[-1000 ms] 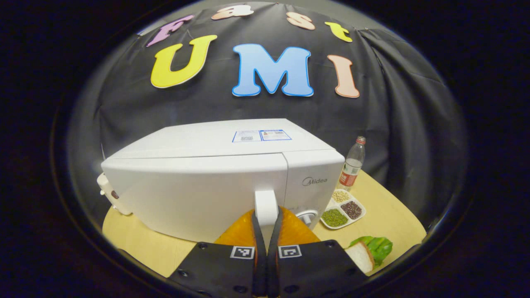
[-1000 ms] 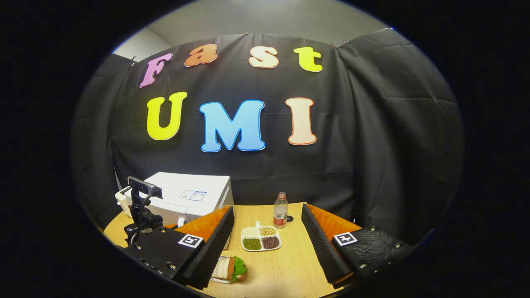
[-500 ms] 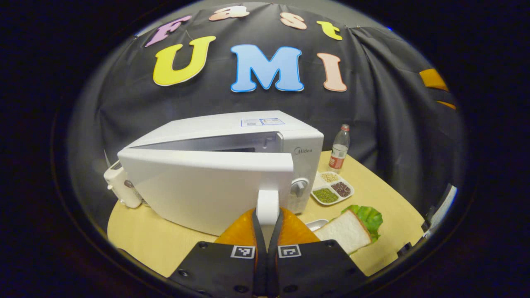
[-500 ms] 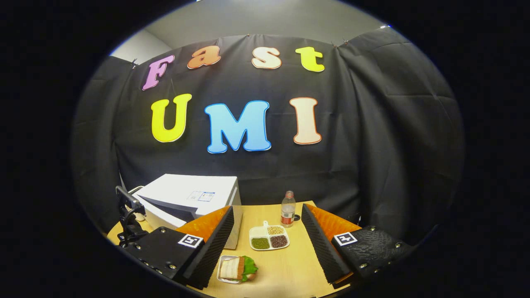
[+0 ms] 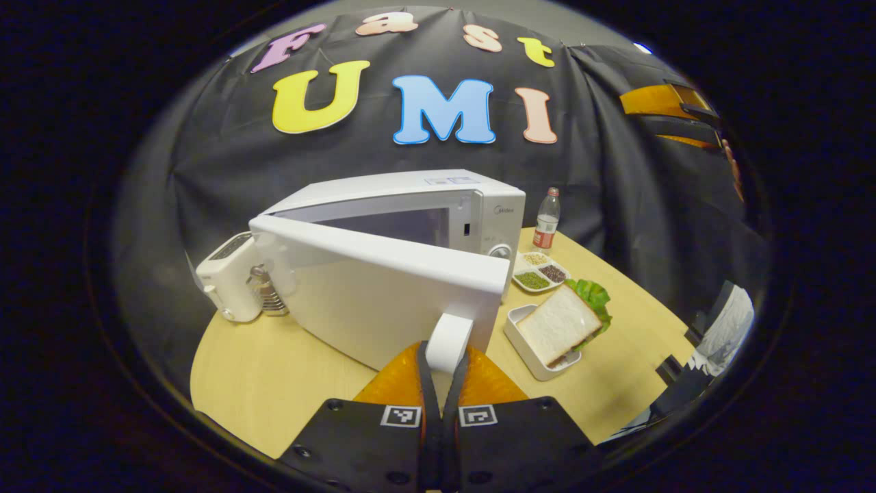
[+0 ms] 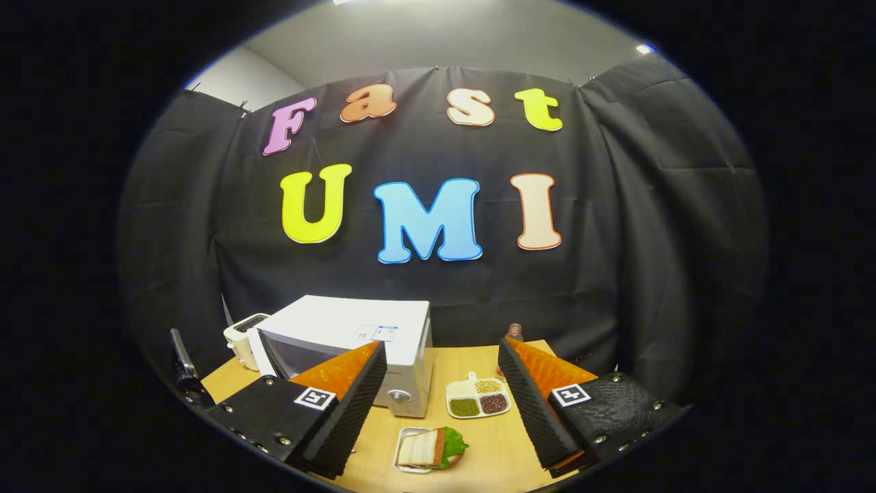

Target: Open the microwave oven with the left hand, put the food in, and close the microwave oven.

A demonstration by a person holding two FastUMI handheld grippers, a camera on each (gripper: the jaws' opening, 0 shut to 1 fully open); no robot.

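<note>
Your left gripper (image 5: 443,373) pinches the white door handle (image 5: 448,341) of the microwave oven (image 5: 438,212), both fingers pressed on it, with the door (image 5: 383,287) swung partly open. On the wooden table (image 5: 274,383), right of the door, a sandwich (image 5: 562,323) with lettuce lies in a small white tray. Your right gripper (image 6: 441,400) hangs above the table, fingers spread wide, the sandwich (image 6: 430,448) below between them.

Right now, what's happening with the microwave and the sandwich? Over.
Left gripper shut on door handle; microwave door partly open. Right gripper open, hovering above sandwich in its tray on table. Nothing blocking the microwave opening.
</note>
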